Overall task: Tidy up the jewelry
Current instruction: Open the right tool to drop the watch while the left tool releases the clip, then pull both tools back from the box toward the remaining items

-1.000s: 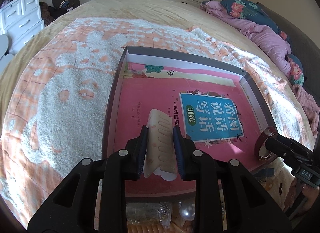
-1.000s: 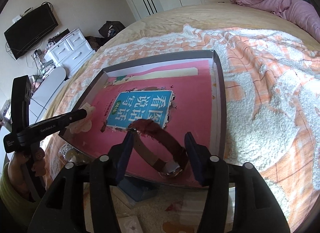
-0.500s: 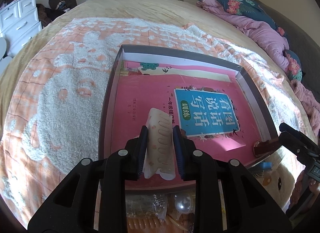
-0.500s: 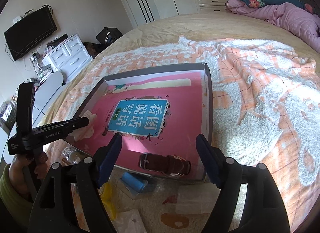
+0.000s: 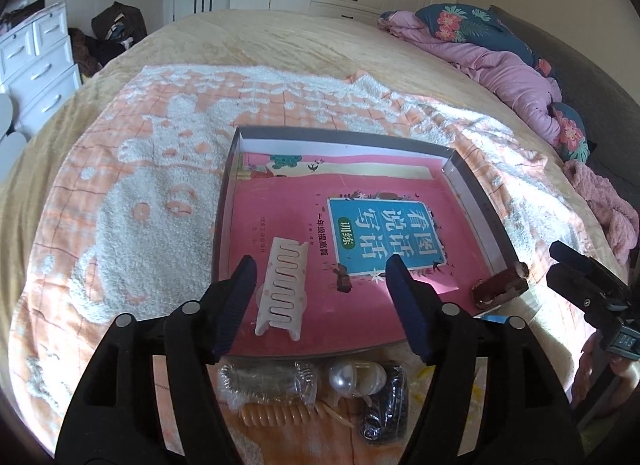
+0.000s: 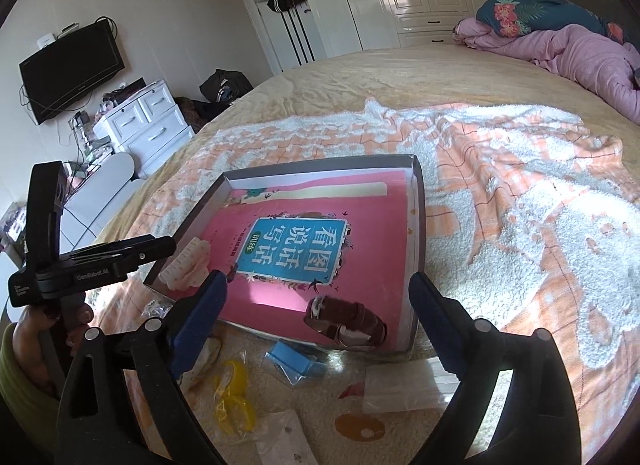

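A grey shallow box [image 5: 476, 201] [image 6: 418, 221] lined with a pink book lies on the bed. A cream hair clip [image 5: 282, 291] lies in its near left corner; it also shows in the right wrist view [image 6: 186, 263]. A brown strap watch [image 6: 346, 323] lies in the near right corner, also in the left wrist view [image 5: 498, 289]. My left gripper [image 5: 320, 305] is open and empty, just behind the clip. My right gripper [image 6: 316, 319] is open and empty, just behind the watch.
In front of the box lie a bagged coil tie [image 5: 268, 381], a pearl piece [image 5: 344, 379], an orange coil [image 5: 276, 413] and a black tie [image 5: 386, 405]. The right wrist view shows a blue bagged item [image 6: 292, 361], a yellow piece [image 6: 232, 397] and clear packets [image 6: 404, 385]. A pink quilt [image 6: 580, 61] lies far right.
My left gripper opened and let the cream clip down into the box, then drew back. My right gripper let go of the brown watch, which now lies in the box, and drew back.
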`<state>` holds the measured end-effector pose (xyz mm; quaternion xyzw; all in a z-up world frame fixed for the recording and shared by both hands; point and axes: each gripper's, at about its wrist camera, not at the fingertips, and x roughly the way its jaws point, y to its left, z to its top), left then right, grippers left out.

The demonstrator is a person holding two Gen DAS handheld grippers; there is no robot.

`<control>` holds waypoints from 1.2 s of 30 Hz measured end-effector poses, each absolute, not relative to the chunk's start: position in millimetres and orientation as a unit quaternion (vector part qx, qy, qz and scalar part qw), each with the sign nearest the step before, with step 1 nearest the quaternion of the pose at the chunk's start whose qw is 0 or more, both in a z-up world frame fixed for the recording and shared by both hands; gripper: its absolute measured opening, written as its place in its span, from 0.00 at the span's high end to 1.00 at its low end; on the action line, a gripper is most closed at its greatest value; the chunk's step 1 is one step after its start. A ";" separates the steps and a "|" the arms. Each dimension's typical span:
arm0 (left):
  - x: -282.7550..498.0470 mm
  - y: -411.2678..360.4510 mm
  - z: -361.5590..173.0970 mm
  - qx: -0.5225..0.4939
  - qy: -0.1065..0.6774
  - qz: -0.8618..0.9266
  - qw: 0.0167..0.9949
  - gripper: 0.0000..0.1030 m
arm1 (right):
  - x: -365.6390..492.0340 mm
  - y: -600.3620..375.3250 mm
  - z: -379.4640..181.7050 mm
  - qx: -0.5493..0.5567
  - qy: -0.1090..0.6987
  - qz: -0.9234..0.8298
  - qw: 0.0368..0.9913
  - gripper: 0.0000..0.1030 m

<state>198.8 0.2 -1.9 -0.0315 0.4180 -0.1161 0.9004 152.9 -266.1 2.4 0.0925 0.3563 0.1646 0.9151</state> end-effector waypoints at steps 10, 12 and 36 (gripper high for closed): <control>182.6 9.8 18.1 -0.035 0.398 -0.096 0.912 0.10 | 137.9 -267.6 15.0 0.091 0.341 0.158 0.922 0.10; 179.7 13.0 21.3 -0.039 0.395 -0.093 0.913 0.09 | 134.4 -267.7 18.1 0.090 0.337 0.158 0.924 0.10; 142.5 30.6 52.6 -0.046 0.352 -0.069 0.932 0.09 | 100.7 -273.3 44.3 0.076 0.301 0.155 0.938 0.04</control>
